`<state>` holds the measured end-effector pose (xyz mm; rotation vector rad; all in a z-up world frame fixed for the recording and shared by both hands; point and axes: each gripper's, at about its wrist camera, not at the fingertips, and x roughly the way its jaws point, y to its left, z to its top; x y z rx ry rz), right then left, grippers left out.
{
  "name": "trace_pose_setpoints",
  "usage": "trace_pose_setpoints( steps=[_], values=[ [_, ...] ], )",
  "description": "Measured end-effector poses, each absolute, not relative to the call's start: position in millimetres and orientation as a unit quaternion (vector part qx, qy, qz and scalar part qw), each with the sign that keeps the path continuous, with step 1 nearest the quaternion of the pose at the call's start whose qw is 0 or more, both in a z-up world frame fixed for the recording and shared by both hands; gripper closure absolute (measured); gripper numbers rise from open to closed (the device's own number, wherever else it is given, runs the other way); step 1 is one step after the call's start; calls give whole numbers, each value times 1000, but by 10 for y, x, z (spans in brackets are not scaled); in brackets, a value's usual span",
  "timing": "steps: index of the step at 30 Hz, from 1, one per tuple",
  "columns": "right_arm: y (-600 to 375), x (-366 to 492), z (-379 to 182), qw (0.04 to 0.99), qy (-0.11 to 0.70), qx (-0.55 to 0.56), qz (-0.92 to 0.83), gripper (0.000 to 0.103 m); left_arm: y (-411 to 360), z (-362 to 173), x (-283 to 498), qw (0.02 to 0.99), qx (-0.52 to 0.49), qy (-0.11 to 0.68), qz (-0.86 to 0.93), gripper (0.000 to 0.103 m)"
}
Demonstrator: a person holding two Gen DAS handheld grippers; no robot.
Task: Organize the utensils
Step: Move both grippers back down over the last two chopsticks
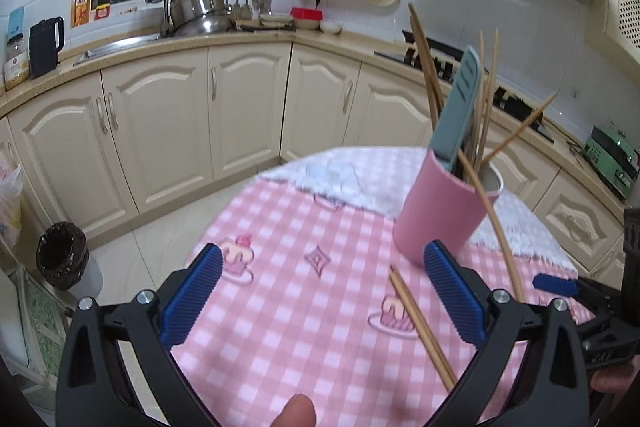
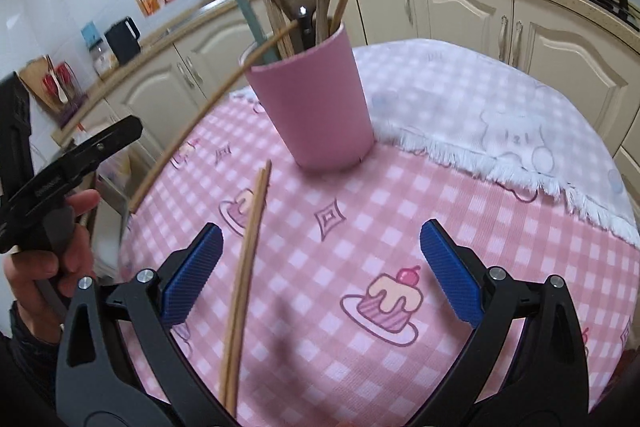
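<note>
A pink cup stands on the pink checked tablecloth and holds several wooden chopsticks, a grey-blue utensil handle and a fork. A loose pair of chopsticks lies flat on the cloth in front of the cup. One long chopstick leans out of the cup over the table. My left gripper is open and empty above the cloth, left of the cup. My right gripper is open and empty, with the lying pair beside its left finger.
A white fringed cloth covers the far part of the round table. Cream kitchen cabinets and a counter with pots curve behind. A black-lined bin stands on the floor at the left. The other gripper shows at the left edge.
</note>
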<state>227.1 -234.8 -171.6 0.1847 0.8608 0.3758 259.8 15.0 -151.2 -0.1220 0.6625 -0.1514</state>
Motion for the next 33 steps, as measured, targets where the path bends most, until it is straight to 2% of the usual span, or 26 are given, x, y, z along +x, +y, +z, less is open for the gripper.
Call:
trace_pose_setpoints(
  steps=[8, 17, 23, 26, 33],
  values=[
    [-2344, 2438, -1408, 875, 394, 149, 239, 6, 128, -1500, 2542, 940, -65, 323, -87, 4],
    [-2358, 2452, -1325, 891, 389, 123, 200, 6, -47, -1364, 2604, 937, -50, 324, -120, 4],
    [-2386, 2414, -1518, 873, 432, 96, 204, 6, -123, -1321, 2630, 935, -41, 328, -126, 4],
    [-2167, 2368, -1757, 857, 466, 48, 214, 6, -78, -1436, 2595, 929, -45, 347, -118, 4],
    [-1879, 2323, -2071, 849, 487, -28, 204, 6, 27, -1803, 2448, 912, -48, 395, -102, 4]
  ],
)
